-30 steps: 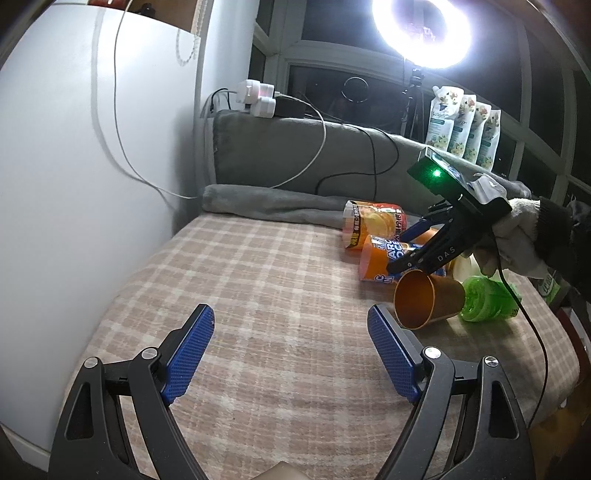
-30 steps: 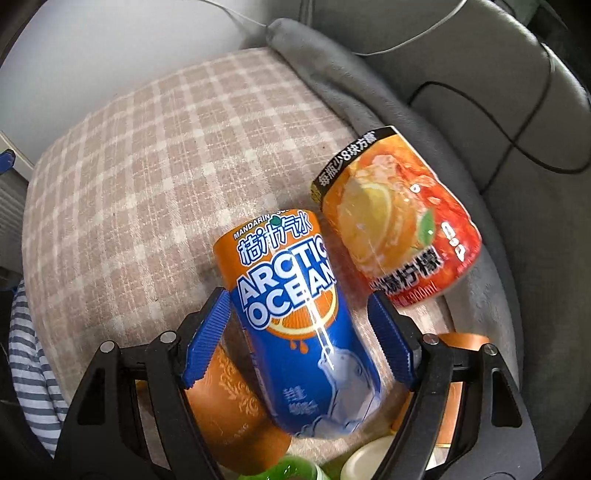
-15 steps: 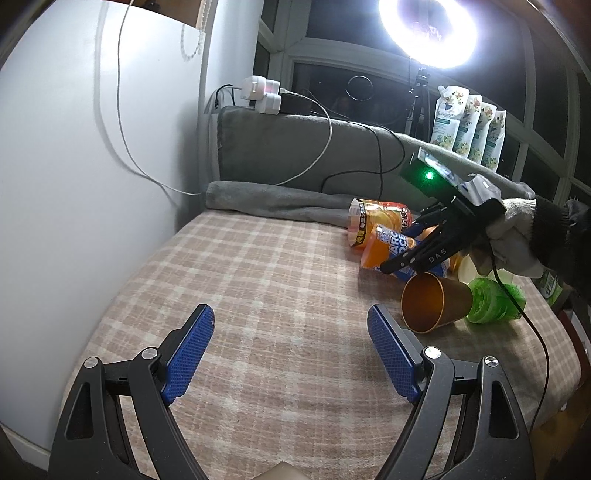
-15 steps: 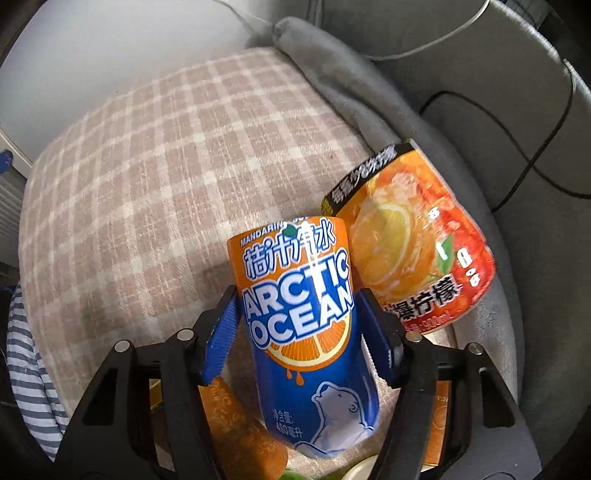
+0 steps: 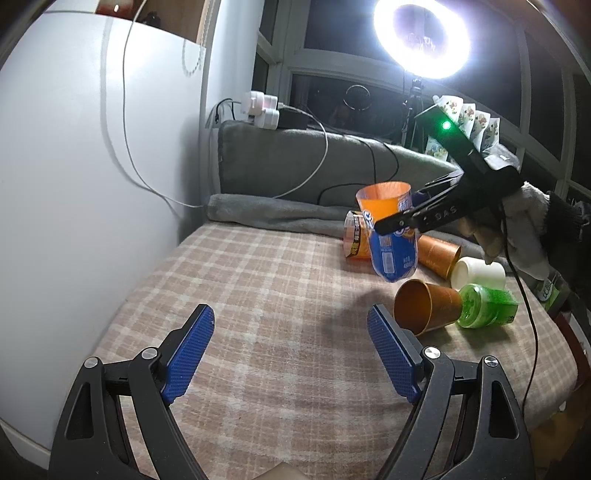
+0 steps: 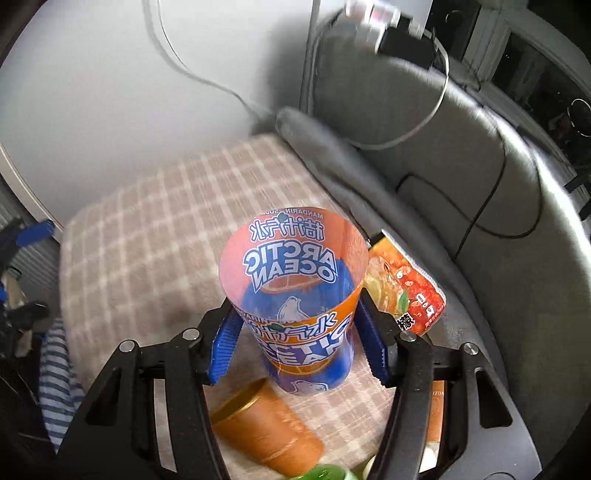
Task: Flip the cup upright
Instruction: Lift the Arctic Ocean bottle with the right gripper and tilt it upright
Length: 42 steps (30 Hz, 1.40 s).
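**Cup lifted and turned mouth-up, waiting to be set down**

Fingers (image 5: 393, 222) of the right gripper (image 5: 413, 216) clamp the printed cup (image 5: 391, 236) in the left wrist view, holding it in the air above the checked blanket (image 5: 258, 295) with its open mouth up and its blue base hanging clear of the fabric. The left gripper (image 5: 291, 350) sits low in front, its blue ribbed pads spread wide with nothing between them. Around the lifted cup lie others on their sides — a second printed cup (image 5: 354, 240) behind it, two copper-coloured cups (image 5: 424, 306), a white cup (image 5: 478, 271) and a green plastic bottle (image 5: 487, 306). A grey bolster (image 5: 295, 173) runs along the back, and a ring light (image 5: 421, 33) glares overhead.

In the right wrist view the right gripper (image 6: 295, 332) pinches the cup (image 6: 295, 288) from both sides below its rim. The cup is thin, glossy and translucent — the lettering on the far wall reads reversed through the open mouth — and tapers toward the base. The blanket (image 6: 155, 229) looks soft and woven. A copper cup (image 6: 266, 428) lies just below the fingers, and the orange-and-red printed cup (image 6: 406, 288) lies close on the right.

By my reading the turning step is nearly done and placement is in hand. The next move calls for lowering the base squarely onto a free patch of blanket, then releasing gently; a light, thin-walled cup on soft fabric could tip or buckle under a hard squeeze.
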{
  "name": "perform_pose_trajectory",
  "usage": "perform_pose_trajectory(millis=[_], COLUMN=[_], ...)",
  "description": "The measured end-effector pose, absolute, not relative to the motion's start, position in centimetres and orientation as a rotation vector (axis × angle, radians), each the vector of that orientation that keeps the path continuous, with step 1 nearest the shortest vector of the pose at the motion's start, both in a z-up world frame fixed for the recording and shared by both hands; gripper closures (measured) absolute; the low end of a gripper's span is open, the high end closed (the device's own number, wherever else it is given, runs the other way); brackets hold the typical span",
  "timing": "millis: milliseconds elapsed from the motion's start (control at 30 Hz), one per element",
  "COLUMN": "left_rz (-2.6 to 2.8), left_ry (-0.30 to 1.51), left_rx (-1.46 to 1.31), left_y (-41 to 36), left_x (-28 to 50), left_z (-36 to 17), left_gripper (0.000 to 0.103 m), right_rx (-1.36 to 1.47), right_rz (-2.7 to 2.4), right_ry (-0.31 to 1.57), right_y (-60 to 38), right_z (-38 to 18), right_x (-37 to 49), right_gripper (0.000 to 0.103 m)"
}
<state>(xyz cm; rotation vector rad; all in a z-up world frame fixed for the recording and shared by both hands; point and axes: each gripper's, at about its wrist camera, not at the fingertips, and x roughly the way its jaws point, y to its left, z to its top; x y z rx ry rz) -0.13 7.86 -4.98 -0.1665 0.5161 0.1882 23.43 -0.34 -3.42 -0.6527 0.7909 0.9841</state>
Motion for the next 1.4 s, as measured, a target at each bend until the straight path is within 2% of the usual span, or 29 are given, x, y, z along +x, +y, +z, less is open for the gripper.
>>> perform_pose_trajectory(millis=[267,500,800,1033,1267,1400], left_rz=[0.171,0.128,0.041,-0.049,-0.119,-0.137], left_ry=[0.483,0.471,0.489,0.538,0.607,0.625], left_rx=[-0.165,-0.17,-0.178,-0.182,-0.199,-0.201], left_y=[7.3,6.6,5.1,3.5,2.1,1.3], left_x=[-1.9,-3.6,-4.7,-4.2,-2.7,-1.9], left_z=[-3.9,-3.3,-3.2,-3.7,-4.7,-5.0], left_gripper=[0.018,0.018,0.018,0.018,0.018,0.018], right_rx=[-0.534,-0.347,0.05,0.234,0.295,0.248], right_rz=[1.014,1.008,0.997,0.899,0.859,0.849], right_ry=[0.757,0.821,1.09,1.235,1.262,1.226], right_y=[-3.5,-7.2,-13.2,-17.1,-18.5,-18.0], right_z=[0.5,1.3,-3.2,-8.2,-10.0,-9.9], right_x=[18.3,13.9,11.8,12.6,14.0,14.1], right_gripper=[0.042,0.042,0.042,0.042,0.042,0.038])
